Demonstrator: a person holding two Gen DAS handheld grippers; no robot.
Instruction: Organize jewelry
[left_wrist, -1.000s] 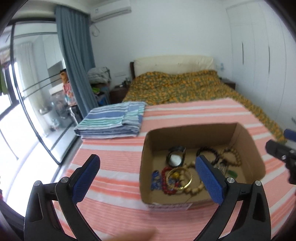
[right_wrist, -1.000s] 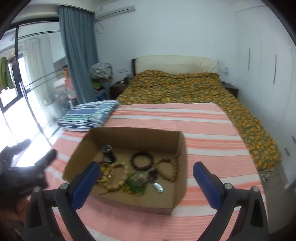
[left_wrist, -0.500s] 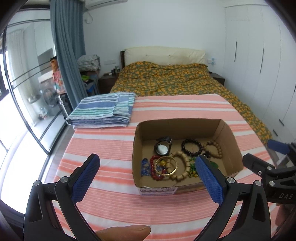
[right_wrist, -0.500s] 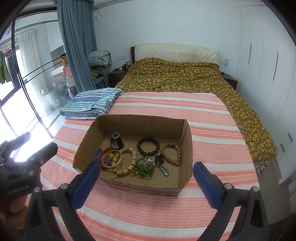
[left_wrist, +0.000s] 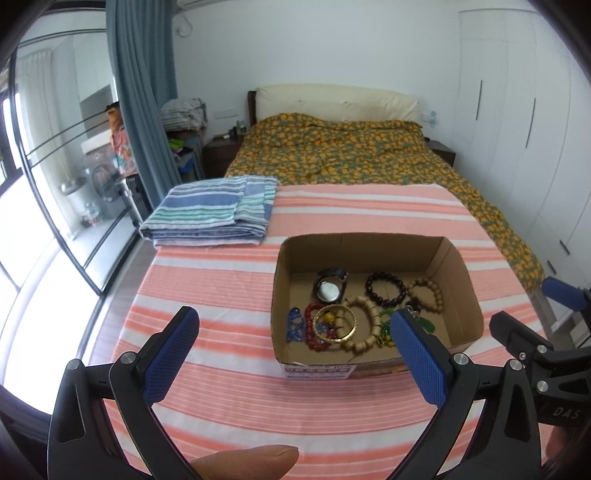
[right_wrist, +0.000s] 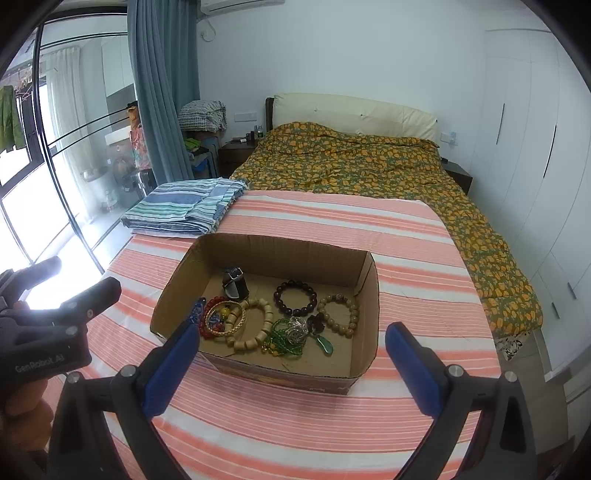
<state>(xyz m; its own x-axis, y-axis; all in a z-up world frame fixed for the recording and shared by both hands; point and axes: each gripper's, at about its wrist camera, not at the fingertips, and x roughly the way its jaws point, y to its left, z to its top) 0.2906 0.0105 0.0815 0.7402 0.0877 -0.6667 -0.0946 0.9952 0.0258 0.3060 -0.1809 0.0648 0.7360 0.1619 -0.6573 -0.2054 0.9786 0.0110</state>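
An open cardboard box (left_wrist: 461, 280) (right_wrist: 369, 291) sits on the striped bedspread. In it lie a watch (left_wrist: 327, 290) (right_wrist: 234, 284), a dark bead bracelet (left_wrist: 384, 290) (right_wrist: 295, 297), a tan bead bracelet (left_wrist: 426, 295) (right_wrist: 340, 310), a gold bangle (left_wrist: 334, 325) (right_wrist: 225, 317), a large wooden bead bracelet (right_wrist: 255, 328), red beads (left_wrist: 310, 328), green beads (right_wrist: 282, 341) and a silver piece (right_wrist: 297, 328). My left gripper (left_wrist: 295, 358) is open and empty, in front of the box. My right gripper (right_wrist: 288, 369) is open and empty, just before the box's near wall.
A folded blue-striped blanket (left_wrist: 214, 214) (right_wrist: 184, 210) lies at the far left of the orange-striped spread (left_wrist: 221, 295). Beyond is the bed's orange-patterned quilt (right_wrist: 369, 166). A glass door is on the left, wardrobes on the right. The bed edge drops off on both sides.
Both grippers have risen and tilted down, so the box and its jewelry show more from above. Both stay open and empty.
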